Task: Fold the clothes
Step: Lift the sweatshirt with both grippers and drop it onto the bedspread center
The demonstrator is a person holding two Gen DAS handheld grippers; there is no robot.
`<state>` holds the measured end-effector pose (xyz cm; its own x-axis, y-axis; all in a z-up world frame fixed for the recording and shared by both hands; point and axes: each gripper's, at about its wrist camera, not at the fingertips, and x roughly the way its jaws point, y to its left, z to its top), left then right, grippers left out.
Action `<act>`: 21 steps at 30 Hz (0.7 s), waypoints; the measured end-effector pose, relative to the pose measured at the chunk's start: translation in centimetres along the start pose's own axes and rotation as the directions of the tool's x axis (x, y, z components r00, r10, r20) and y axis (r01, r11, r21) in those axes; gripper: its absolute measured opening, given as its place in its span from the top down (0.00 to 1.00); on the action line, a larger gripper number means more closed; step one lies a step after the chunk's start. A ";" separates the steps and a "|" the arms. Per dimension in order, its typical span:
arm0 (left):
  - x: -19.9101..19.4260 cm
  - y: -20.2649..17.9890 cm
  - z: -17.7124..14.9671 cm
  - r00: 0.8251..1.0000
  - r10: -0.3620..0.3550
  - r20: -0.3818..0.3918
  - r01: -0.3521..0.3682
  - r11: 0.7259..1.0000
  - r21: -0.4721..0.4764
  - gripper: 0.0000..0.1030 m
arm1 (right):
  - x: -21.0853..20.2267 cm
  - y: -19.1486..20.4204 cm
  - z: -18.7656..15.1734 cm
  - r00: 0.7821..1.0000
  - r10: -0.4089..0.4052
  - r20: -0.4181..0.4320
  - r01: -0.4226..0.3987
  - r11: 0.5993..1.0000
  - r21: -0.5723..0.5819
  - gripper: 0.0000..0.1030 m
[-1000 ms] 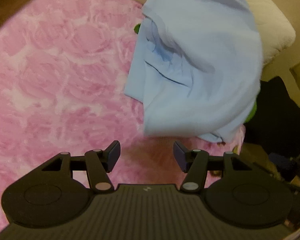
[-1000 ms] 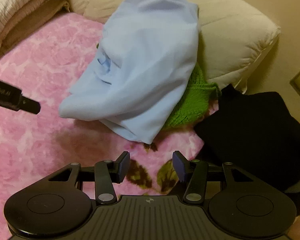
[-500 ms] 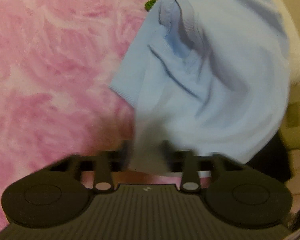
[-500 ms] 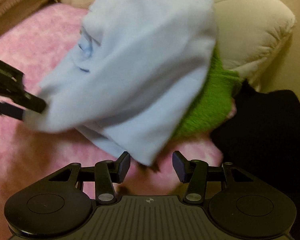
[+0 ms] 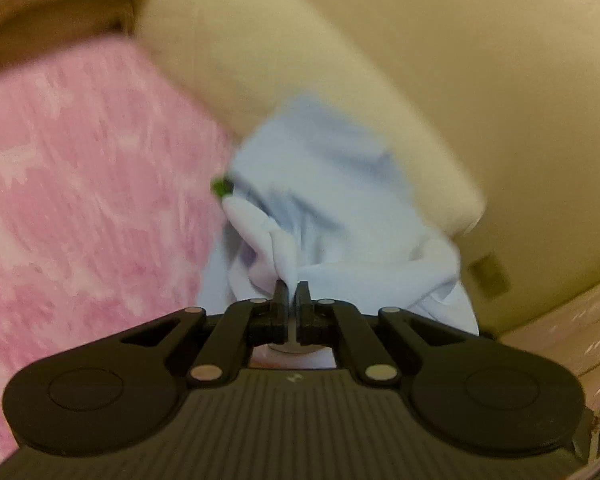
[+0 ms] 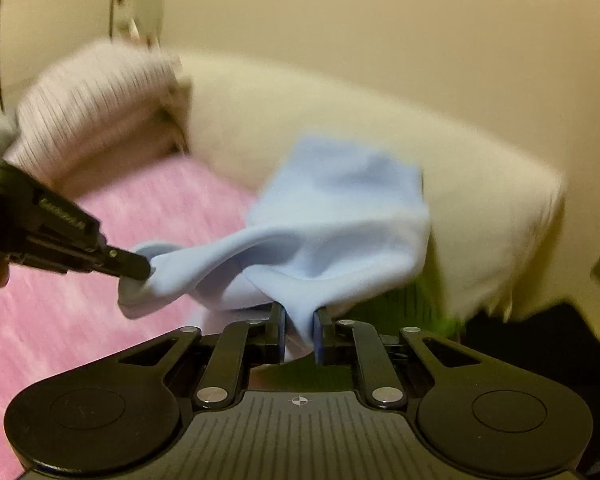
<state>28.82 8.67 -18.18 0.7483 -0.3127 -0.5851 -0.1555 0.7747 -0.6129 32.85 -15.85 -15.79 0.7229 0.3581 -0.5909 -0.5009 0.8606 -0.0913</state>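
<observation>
- Left gripper (image 5: 291,295) — jaws pinched on a bunched edge of the shirt (image 5: 324,208).
- Right gripper (image 6: 299,320) — jaws clamped on another fold.
- Shirt stretches between both, ahead over the blanket (image 5: 80,184), against the pillow (image 6: 380,128).

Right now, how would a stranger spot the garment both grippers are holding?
Look at the pink fleece blanket in front of the cream pillow. The pale blue shirt is stretched between the left gripper and right gripper, the only blue fabric there.
</observation>
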 end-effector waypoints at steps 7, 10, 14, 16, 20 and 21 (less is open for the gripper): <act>-16.5 -2.0 0.4 0.955 -0.014 0.296 0.015 1.000 -0.002 1.00 | -9.4 3.9 5.5 0.970 0.108 0.219 -0.095 0.993 -0.070 0.89; -24.1 -2.5 -0.6 0.907 0.003 0.420 -0.003 1.000 -0.001 1.00 | -13.4 5.9 7.5 0.942 0.197 0.271 -0.179 0.980 -0.089 0.89; -36.2 -3.6 -3.5 0.806 0.065 0.588 -0.074 0.997 -0.009 1.00 | -19.4 9.3 9.0 0.862 0.405 0.305 -0.390 0.914 -0.111 0.89; -42.1 -4.3 -5.4 0.747 0.109 0.656 -0.125 0.992 -0.022 1.00 | -22.5 11.2 9.6 0.800 0.508 0.318 -0.496 0.859 -0.126 0.89; -53.4 -6.5 -8.7 0.635 0.221 0.740 -0.262 0.963 -0.062 1.00 | -28.0 16.3 10.5 0.634 0.700 0.328 -0.695 0.702 -0.154 0.90; -55.8 -7.1 -9.4 0.613 0.252 0.749 -0.302 0.951 -0.073 1.00 | -29.3 17.6 10.8 0.591 0.735 0.332 -0.734 0.661 -0.157 0.90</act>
<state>-17.92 15.45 13.81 0.9025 0.4150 -0.1154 -0.4206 0.7908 -0.4448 8.00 -7.29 8.53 0.2168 0.9646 -0.1502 -0.9363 0.2490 0.2475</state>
